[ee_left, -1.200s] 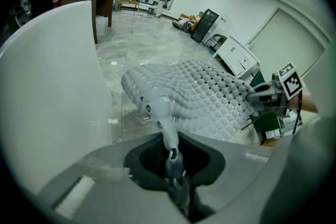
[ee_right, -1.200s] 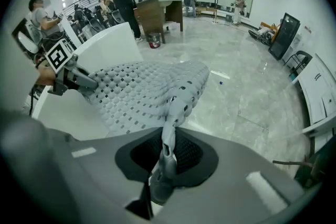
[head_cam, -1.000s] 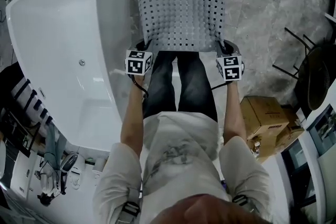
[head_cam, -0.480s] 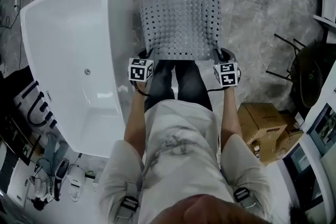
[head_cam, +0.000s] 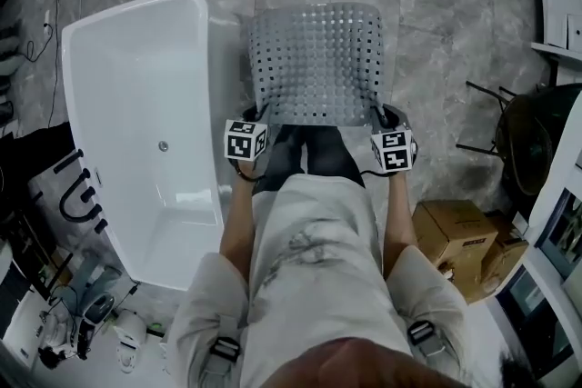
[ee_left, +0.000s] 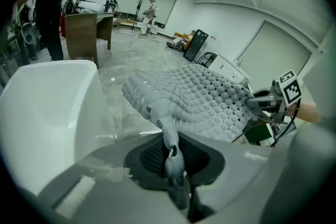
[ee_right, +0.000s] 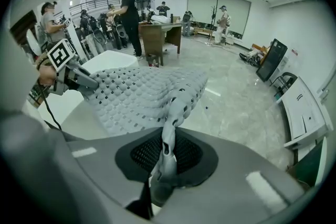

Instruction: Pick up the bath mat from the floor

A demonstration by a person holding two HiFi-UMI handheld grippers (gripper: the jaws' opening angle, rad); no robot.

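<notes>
The grey perforated bath mat (head_cam: 316, 59) hangs stretched between both grippers, off the floor, in front of the person's legs. My left gripper (head_cam: 255, 116) is shut on the mat's near left corner; in the left gripper view the pinched corner (ee_left: 169, 136) runs down between the jaws, and the mat (ee_left: 202, 105) spreads away to the right. My right gripper (head_cam: 380, 116) is shut on the near right corner, seen squeezed between its jaws in the right gripper view (ee_right: 167, 149), with the mat (ee_right: 142, 94) spreading left. Each gripper shows in the other's view: the right gripper (ee_left: 262, 101), the left gripper (ee_right: 79, 79).
A white bathtub (head_cam: 136, 114) stands close on the left, next to the mat. Cardboard boxes (head_cam: 455, 236) sit at the right, a dark chair (head_cam: 532, 136) beyond them. The floor (head_cam: 436, 41) is grey marble tile. People and a wooden desk (ee_right: 160, 34) stand farther off in the room.
Both grippers have risen together with the mat, which now hangs higher off the floor. The head view has pulled back, showing more of the tub and floor.
</notes>
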